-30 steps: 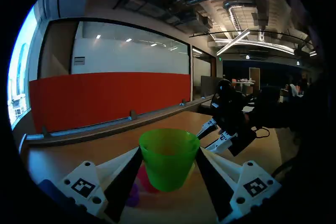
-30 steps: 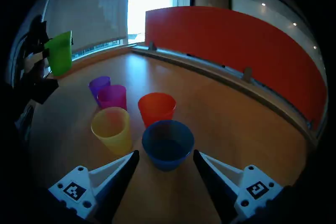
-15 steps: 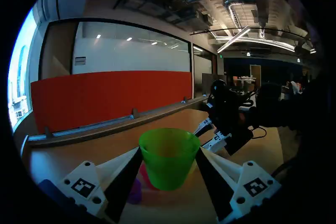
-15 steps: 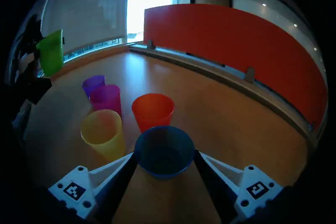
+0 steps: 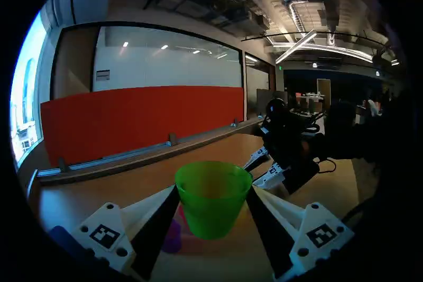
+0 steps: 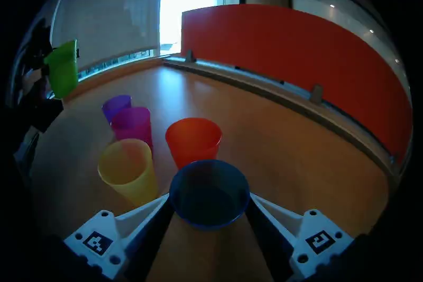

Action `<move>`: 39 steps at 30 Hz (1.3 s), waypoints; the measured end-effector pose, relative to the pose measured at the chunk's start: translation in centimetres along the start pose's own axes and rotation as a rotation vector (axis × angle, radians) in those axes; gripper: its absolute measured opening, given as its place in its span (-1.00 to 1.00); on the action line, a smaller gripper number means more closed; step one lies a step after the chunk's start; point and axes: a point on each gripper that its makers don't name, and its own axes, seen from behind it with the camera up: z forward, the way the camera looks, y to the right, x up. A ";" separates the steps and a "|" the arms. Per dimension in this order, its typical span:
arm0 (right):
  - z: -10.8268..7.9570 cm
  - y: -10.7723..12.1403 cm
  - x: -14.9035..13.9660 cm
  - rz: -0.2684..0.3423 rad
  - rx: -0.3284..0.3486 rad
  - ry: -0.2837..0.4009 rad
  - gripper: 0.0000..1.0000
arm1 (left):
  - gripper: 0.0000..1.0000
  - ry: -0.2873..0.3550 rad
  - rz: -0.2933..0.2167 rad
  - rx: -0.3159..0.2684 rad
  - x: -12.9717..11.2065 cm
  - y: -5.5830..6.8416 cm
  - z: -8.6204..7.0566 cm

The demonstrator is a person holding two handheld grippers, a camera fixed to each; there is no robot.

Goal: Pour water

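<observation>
Left gripper view shows the left tongs clenched on a green cup. Both fingers press its sides, and the cup is upright above the counter. Beyond the green cup, the right tongs are seen farther off.

Right gripper view shows the right tongs grasping a blue cup from both sides. Just behind the blue cup stands a red cup, and to its left a yellow cup. Farther behind are a pink cup and a purple cup, close together. Far left of the blue cup, the green cup hangs in the air. Whether the blue cup contains water, I cannot tell.
</observation>
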 end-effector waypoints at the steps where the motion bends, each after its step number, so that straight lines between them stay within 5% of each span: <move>1: -0.1 0.0 0.1 0.003 0.002 0.006 0.81 | 0.73 0.000 0.000 0.001 0.0 0.0 0.0; 39: -9.7 -3.7 13.3 -0.036 0.013 0.343 0.81 | 0.72 0.026 -0.023 0.006 -0.6 0.1 -0.6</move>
